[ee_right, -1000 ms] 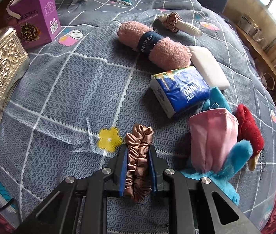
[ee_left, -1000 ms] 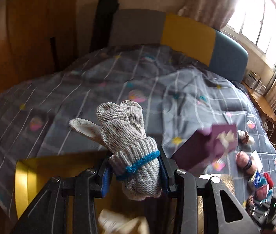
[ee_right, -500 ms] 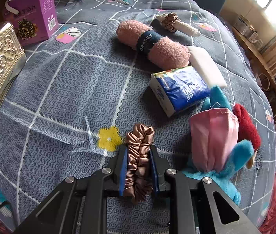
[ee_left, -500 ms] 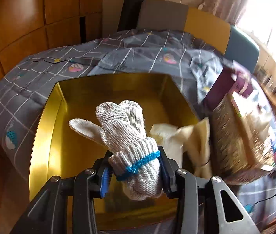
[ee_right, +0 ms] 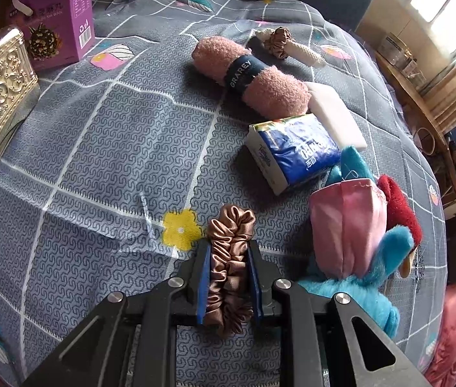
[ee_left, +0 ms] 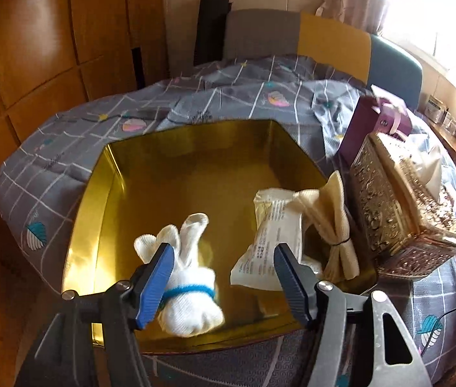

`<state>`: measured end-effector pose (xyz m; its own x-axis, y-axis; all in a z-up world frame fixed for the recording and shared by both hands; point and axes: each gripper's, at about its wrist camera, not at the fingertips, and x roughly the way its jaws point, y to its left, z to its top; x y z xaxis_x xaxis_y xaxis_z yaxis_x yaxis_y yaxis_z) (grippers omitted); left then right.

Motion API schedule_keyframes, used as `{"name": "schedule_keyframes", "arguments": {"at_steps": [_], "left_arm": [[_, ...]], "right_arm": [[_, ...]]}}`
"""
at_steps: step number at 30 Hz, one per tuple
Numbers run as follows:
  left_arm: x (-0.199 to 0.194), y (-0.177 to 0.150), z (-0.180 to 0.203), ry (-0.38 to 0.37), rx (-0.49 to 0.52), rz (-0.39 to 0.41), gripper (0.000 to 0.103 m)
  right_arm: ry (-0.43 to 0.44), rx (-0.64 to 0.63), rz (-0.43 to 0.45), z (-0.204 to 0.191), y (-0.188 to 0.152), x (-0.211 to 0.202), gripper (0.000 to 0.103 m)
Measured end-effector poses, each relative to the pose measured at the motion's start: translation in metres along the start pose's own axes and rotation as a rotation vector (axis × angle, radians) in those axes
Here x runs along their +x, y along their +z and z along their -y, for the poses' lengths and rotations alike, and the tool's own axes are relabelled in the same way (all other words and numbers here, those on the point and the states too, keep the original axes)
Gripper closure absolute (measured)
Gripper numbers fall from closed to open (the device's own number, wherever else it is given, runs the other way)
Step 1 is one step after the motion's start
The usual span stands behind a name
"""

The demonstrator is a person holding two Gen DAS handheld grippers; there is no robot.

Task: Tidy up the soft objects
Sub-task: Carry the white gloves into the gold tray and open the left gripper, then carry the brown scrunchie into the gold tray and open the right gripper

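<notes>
Left gripper (ee_left: 224, 277) jaws just opened wide, white knit gloves (ee_left: 189, 293) near your gold tin's (ee_left: 86, 213) front edge; right gripper (ee_right: 229, 277) clamps brown satin scrunchie (ee_right: 229, 267).

left gripper (ee_left: 224, 271) jaws just opened, white gloves (ee_left: 189, 287) released, now lying in gold tray (ee_left: 195, 174)

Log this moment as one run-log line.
left gripper: opening, white knit gloves released in gold tin | right gripper: shut on brown satin scrunchie
</notes>
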<state>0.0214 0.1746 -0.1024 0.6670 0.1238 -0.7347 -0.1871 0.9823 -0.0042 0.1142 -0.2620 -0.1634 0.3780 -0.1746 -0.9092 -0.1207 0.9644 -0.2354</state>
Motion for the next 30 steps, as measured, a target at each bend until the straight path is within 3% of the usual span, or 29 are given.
{"name": "schedule_keyframes", "arguments": {"at_steps": [6, 11, 19, 25, 30], "left_arm": [[-0.017, 0.003, -0.002, 0.001, 0.004, 0.052, 0.038], [-0.023, 0.003, -0.007, 0.064, -0.017, 0.086, 0.038], [-0.02, -0.001, -0.014, 0.031, -0.031, 0.066, 0.038], [-0.021, 0.001, -0.021, 0.022, -0.039, 0.064, 0.038], [-0.019, -0.001, -0.025, 0.01, -0.042, 0.057, 0.038]], "right_arm": [[0.025, 0.067, -0.033, 0.012, 0.008, 0.004, 0.08], [0.059, 0.156, -0.055, 0.024, 0.021, 0.002, 0.08], [0.094, 0.203, -0.046, 0.027, 0.085, -0.01, 0.08], [0.112, 0.217, 0.064, 0.016, 0.162, -0.04, 0.08], [0.163, 0.165, 0.2, -0.021, 0.223, -0.082, 0.08]]}}
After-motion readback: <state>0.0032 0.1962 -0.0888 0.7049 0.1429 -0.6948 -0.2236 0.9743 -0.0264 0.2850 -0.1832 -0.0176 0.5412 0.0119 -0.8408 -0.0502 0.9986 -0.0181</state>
